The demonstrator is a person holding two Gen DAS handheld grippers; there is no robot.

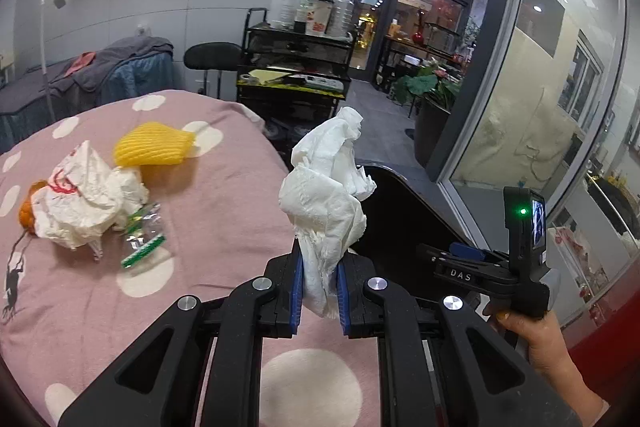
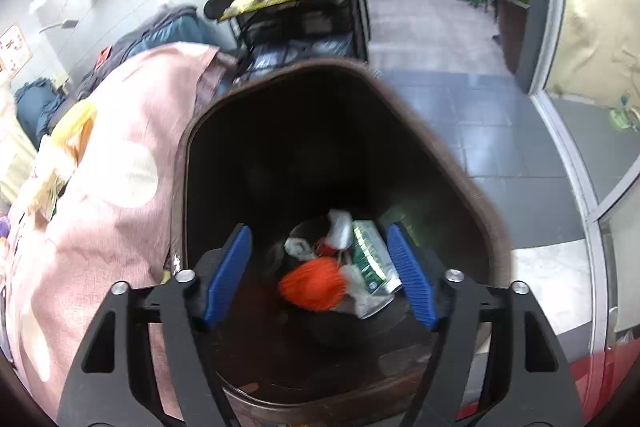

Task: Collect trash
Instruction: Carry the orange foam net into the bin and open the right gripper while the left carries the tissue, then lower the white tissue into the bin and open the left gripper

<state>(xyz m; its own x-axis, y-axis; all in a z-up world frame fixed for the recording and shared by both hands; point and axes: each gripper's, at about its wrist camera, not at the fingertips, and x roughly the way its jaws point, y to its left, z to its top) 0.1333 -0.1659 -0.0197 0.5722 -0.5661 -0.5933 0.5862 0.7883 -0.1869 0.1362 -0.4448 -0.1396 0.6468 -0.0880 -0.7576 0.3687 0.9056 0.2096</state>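
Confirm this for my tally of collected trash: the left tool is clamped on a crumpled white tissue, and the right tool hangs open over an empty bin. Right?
Not quite: the bin isn't empty. The right wrist view shows trash at its bottom, including an orange net and a green wrapper. The left tool is clamped on the white tissue, and the right tool hangs open over the bin.

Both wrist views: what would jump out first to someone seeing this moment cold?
The crumpled white tissue stands up between the shut blue pads of the left gripper, in front of the pink dotted blanket. In the right wrist view, the right gripper gapes open over the dark bin, where an orange net lies among wrappers.
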